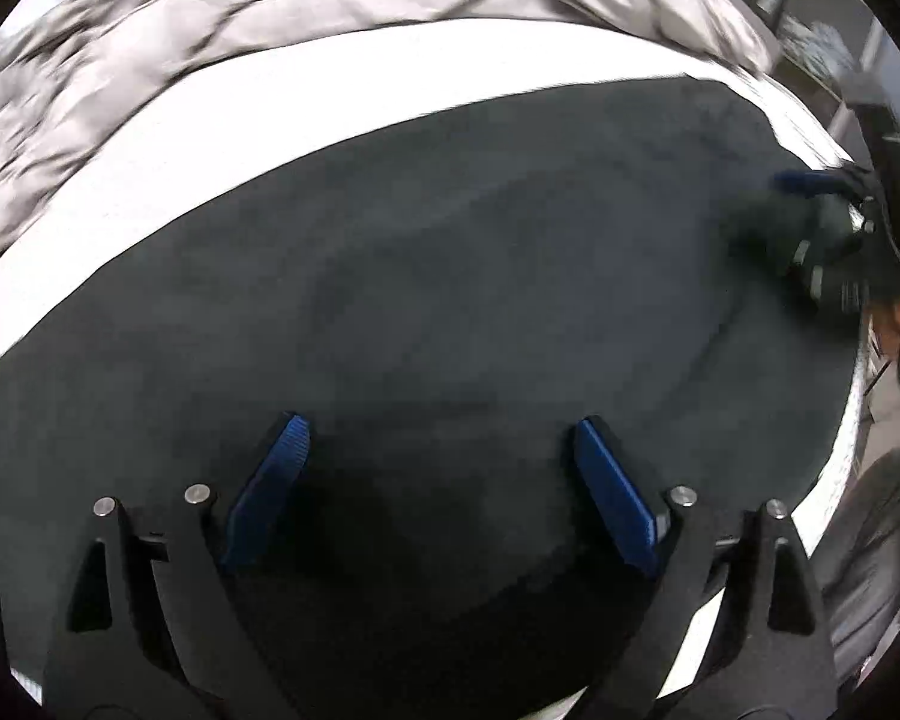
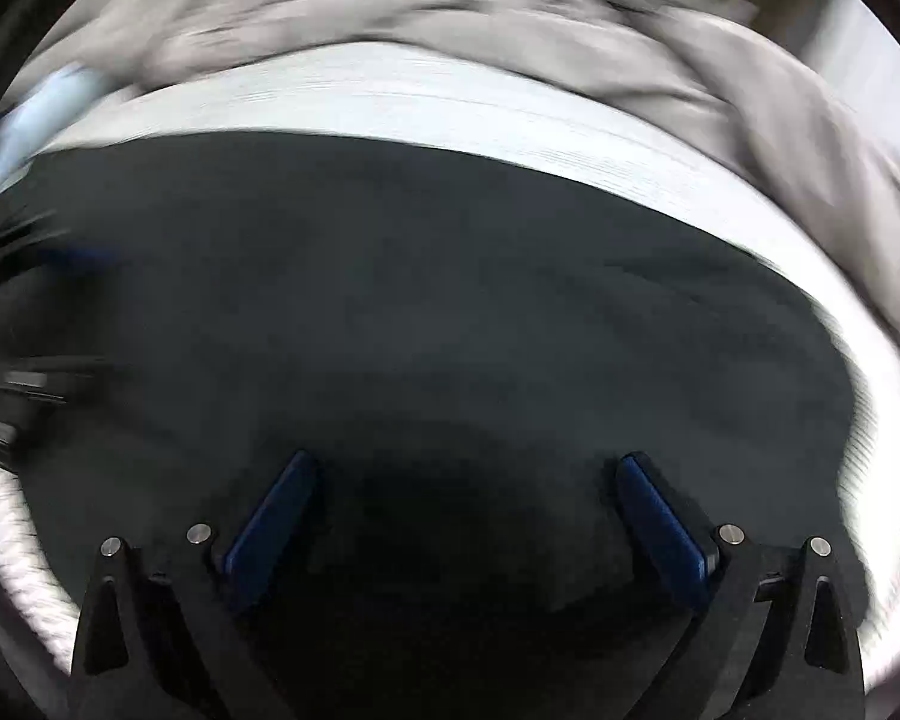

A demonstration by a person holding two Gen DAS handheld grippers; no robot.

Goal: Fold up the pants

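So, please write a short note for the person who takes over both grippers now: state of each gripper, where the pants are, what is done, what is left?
Left gripper: open, holding nothing, above the pants.
Right gripper: open, holding nothing, also above the dark cloth; the left wrist view shows it at the far right edge.
Pants: spread over the white bed sheet, with a grey blanket bunched behind.
Done: the pants lie mostly flat; whether a fold is already made cannot be told.
Left: grasp an edge and fold. The right view is blurred.

Dark matt cloth pants (image 1: 450,276); white smooth sheet (image 1: 306,90) at 12 o'clock; crumpled grey quilted fabric (image 1: 150,30); ribbed blue pads (image 1: 615,489).
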